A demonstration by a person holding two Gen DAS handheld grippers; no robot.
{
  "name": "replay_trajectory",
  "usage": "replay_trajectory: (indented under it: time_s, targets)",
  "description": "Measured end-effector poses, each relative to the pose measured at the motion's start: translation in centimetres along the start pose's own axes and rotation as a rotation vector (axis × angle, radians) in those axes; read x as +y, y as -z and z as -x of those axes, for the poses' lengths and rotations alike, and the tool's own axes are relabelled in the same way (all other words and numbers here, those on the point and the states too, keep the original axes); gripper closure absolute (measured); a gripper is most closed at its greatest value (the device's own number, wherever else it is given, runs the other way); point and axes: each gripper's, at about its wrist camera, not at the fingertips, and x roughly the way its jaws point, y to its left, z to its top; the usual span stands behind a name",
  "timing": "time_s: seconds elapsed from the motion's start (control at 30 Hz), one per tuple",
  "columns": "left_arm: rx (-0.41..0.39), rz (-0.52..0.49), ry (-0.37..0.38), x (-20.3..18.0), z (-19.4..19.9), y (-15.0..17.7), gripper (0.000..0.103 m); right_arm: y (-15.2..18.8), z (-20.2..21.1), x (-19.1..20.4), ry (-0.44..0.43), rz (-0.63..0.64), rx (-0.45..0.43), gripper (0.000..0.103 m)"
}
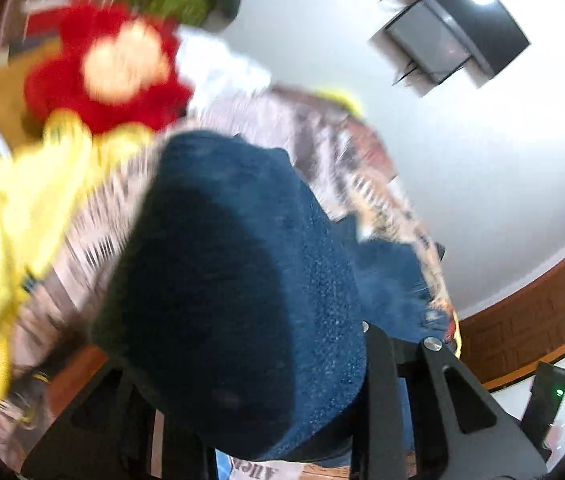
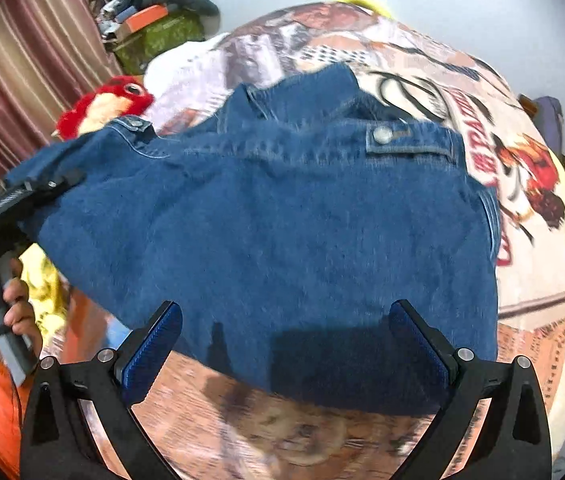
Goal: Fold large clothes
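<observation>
Right wrist view, near field: the right tongs (image 2: 285, 344) stood wide apart, empty, their blue pads (image 2: 154, 344) level with the near hem of the denim jacket (image 2: 274, 220), which lay directly ahead at 12 o'clock. The jacket's near edge passed between the pads without visible contact, so the right tongs were judged the free and nearer pair for that hem.

Middle field: the jacket was spread on the printed bedspread (image 2: 522, 208), its long axis running roughly 9 to 3 o'clock, collar and snap tabs at the far side.

At 9 o'clock, the left tongs (image 2: 48, 186) were closed on the jacket's left corner, which was raised off the bed; the hand (image 2: 18, 308) holding them showed below.

Left wrist view: denim (image 1: 234, 280) draped over and hid the fingers, consistent with a held fold.

Far field: a red plush toy (image 2: 102, 104) lay at 10 o'clock, well apart from the jacket's body.
</observation>
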Motion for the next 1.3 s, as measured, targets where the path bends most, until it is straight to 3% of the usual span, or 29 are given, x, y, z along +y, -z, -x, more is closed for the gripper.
replay_trajectory:
  time_s: [0.17, 0.3, 0.4, 0.47, 0.53, 0.63, 0.73, 0.87, 1.0, 1.17, 1.3]
  targets:
    - [-0.108, -0.119, -0.046, -2.6, 4.6, -1.4, 0.075, -1.2, -1.4, 4.5, -0.062, 0.042, -0.005, 0.000]
    - [-0.157, -0.223, -0.123, -3.8, 6.0, -1.4, 0.075, -1.3, -5.1, 8.7, -0.074, 0.124, 0.054, 0.000]
    - [-0.146, -0.251, -0.159, -3.7, 5.1, -1.1, 0.075, -0.5, -8.5, 10.9, -0.070, 0.162, 0.131, 0.000]
    - [-0.109, -0.254, -0.172, -3.5, 3.8, -0.7, 0.075, 0.1, -10.0, 11.4, -0.054, 0.154, 0.138, 0.000]
    - [-0.065, -0.253, -0.177, -3.5, 2.3, -0.2, 0.075, 0.6, -10.5, 11.9, -0.018, 0.184, 0.141, 0.000]
    - [-0.045, -0.273, -0.174, -4.2, 1.1, 0.3, 0.075, 0.9, -9.9, 12.3, -0.058, 0.277, 0.187, 0.000]
    - [-0.059, -0.329, -0.173, -6.3, 0.6, 0.8, 0.075, 1.3, -7.9, 10.7, -0.106, 0.260, 0.201, 0.000]
    - [-0.085, -0.406, -0.149, -10.4, 0.4, 1.9, 0.077, 2.1, -3.3, 6.0, -0.135, 0.153, 0.129, 0.000]
    - [-0.111, -0.488, -0.101, -15.3, 0.1, 2.9, 0.078, 2.7, 1.0, 0.7, -0.088, 0.042, 0.037, 0.000]
    - [-0.136, -0.648, -0.038, -21.4, -0.4, 7.0, 0.078, 4.7, 5.7, -5.8, -0.016, -0.086, -0.047, 0.000]
    - [-0.066, -0.834, -0.048, -23.7, -2.3, 12.3, 0.078, 7.1, 8.2, -9.4, 0.011, -0.189, -0.065, 0.000]
